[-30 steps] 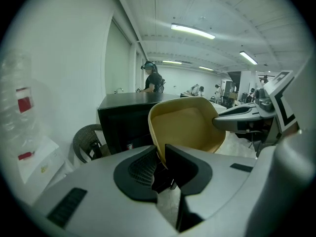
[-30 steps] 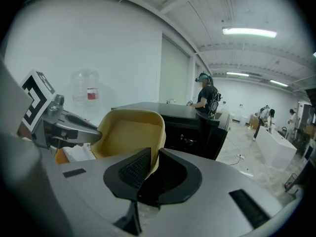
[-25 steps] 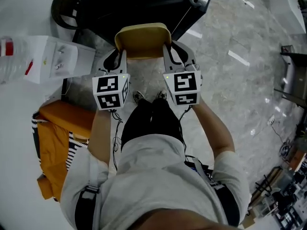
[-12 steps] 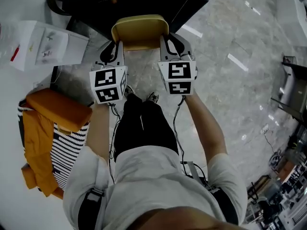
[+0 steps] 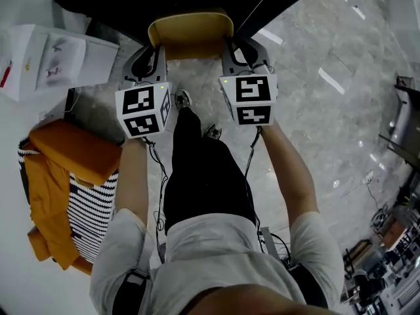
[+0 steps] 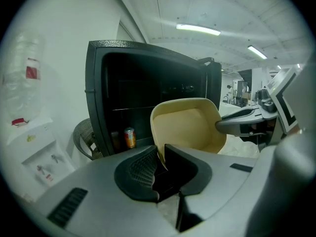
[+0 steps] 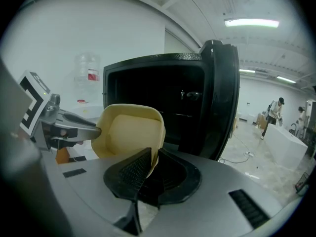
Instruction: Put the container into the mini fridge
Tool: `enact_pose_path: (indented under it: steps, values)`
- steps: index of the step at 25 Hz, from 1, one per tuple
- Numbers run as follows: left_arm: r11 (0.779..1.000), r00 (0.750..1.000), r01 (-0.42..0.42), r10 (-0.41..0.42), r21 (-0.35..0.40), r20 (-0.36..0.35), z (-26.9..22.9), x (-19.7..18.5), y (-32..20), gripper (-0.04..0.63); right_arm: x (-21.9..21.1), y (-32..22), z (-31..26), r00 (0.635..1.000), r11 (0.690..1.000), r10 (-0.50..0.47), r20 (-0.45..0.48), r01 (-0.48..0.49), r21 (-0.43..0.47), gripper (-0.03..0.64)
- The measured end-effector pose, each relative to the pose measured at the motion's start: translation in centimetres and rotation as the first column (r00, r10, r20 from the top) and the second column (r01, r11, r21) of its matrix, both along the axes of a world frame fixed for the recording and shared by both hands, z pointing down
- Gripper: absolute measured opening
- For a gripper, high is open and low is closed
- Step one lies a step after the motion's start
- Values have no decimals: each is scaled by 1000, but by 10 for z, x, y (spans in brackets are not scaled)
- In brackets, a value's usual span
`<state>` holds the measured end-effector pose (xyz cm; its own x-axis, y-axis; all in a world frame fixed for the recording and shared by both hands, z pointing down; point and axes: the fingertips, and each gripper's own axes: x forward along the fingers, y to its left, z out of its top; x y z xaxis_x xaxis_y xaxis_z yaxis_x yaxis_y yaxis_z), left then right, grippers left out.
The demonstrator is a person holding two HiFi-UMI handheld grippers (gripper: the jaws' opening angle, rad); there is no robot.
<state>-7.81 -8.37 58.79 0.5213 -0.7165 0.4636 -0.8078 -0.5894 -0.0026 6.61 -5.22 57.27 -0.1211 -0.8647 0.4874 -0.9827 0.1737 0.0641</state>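
Observation:
A cream-yellow plastic container [image 5: 190,35] hangs between my two grippers in front of the open black mini fridge [image 5: 125,2]. My left gripper [image 5: 153,59] is shut on its left rim and my right gripper [image 5: 235,52] on its right rim. In the left gripper view the container [image 6: 190,127] stands tilted just before the fridge [image 6: 138,88], its rim pinched in the left gripper [image 6: 160,164]. In the right gripper view the container's [image 7: 131,132] edge sits in the right gripper [image 7: 152,166], with the fridge cavity [image 7: 163,98] dark behind it.
The fridge door [image 7: 224,107] stands open on the right. A drink can [image 6: 129,137] sits on a lower fridge shelf. A white appliance [image 5: 46,51] and an orange bag on striped cloth [image 5: 72,156] are at the left. The person's shoe [image 5: 182,100] is below the container.
Both grippers have come down with the container, closer to the fridge opening. One of the person's feet has stepped forward under the container.

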Motion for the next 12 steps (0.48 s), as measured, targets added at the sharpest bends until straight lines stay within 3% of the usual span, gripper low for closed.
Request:
enact_pose_path:
  steps: [12]
  values:
    - [998, 1000, -3, 3, -56, 5, 51, 7, -16, 51, 12, -19, 56, 998, 997, 56, 41, -54, -49, 66]
